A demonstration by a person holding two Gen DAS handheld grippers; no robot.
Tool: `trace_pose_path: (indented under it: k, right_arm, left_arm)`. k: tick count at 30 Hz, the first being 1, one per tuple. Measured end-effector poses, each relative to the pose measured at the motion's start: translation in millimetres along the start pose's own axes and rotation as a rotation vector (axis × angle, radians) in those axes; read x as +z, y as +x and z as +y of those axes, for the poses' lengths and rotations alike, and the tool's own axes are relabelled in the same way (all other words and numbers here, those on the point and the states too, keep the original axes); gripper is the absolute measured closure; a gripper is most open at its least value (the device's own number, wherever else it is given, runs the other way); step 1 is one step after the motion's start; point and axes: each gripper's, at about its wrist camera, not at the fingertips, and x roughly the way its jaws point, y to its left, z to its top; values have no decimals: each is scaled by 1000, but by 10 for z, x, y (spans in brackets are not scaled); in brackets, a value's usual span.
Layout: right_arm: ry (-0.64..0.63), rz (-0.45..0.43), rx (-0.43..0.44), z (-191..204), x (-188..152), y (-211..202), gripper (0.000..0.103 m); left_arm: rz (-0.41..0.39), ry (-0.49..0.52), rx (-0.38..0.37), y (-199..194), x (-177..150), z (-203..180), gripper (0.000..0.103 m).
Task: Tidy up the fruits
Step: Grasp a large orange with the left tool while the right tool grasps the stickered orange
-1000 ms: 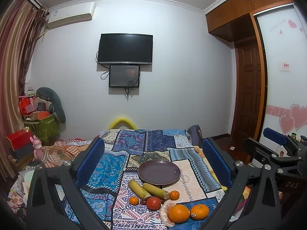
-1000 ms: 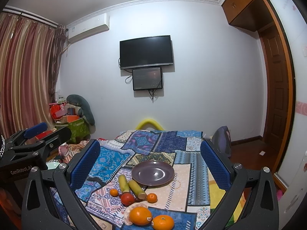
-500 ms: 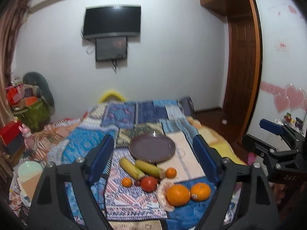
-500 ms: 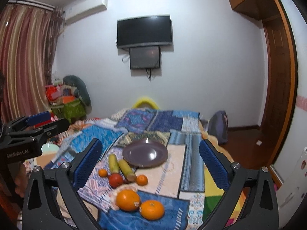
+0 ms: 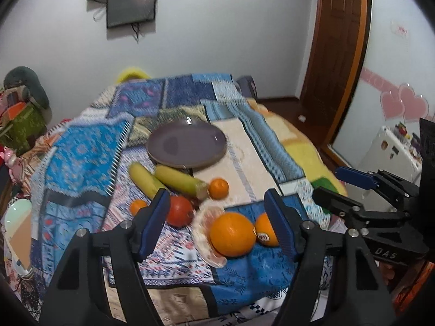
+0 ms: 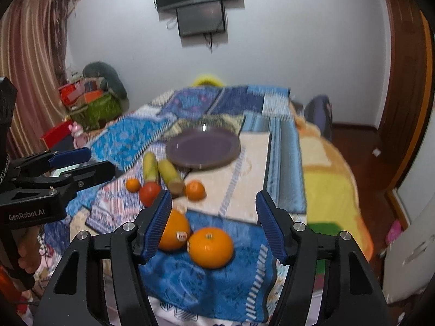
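A patchwork-quilted bed (image 5: 89, 152) fills the middle of a bedroom, its near edge running just under the two handheld grippers and its right edge dropping to bare wooden floor (image 6: 361, 146) by a brown door (image 5: 334, 54). To the left, boxes and bags crowd the floor beside a striped curtain (image 6: 30, 62).

The left gripper (image 5: 217, 221) hangs above the near end of the bed, its blue-padded jaws apart and closing, touching nothing. Seen between them are a large orange (image 5: 232, 233) resting on a pale peel, with a second stickered orange (image 5: 265, 231) partly behind the right pad and a red tomato (image 5: 179, 210) just inside the left pad.

The right gripper (image 6: 214, 224) is poised likewise, jaws apart and closing on air; the stickered orange (image 6: 210, 247) lies between them and the other large orange (image 6: 174, 229) sits half behind the left pad.

Counted on the quilt: two large oranges, two small tangerines (image 5: 218, 188) (image 5: 137, 206), one tomato, two yellow-green stalks (image 5: 179, 180) lying side by side, and one empty purple plate (image 5: 186, 145) beyond them, mid-bed.
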Motion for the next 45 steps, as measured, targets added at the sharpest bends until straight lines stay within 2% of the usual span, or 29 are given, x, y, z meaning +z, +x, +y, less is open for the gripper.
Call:
trace_pose_path:
  k: [8,14,21,29,34,38,45]
  right_arm:
    - [55,143,52,-148,-250,276,42]
    - [39,199,58,-141,-365,443,42]
    - [55,261,91,-181,-420,661,42]
    - [54,316,135,-193,-476,799,42]
    - [-29,312,93,-60,-493,863,43]
    - [-8,294,111,-132,-468,873,45]
    - [30,254,12,-354,-431,798,46]
  left_arm:
    - [138,-7,-20,466,-207,-85,32]
    - [209,-18,-24,691,-320,-95,34]
    - [254,-29,-22,870,-397,-48,36]
    - [284,-46,-73,1009,-351,-37,36]
    - [285,-38,-74,1011,-359,-39,36]
    - [293,-36,-79,1026,-362,-38,36]
    - [311,-29,-83,1078,-377,-76,36]
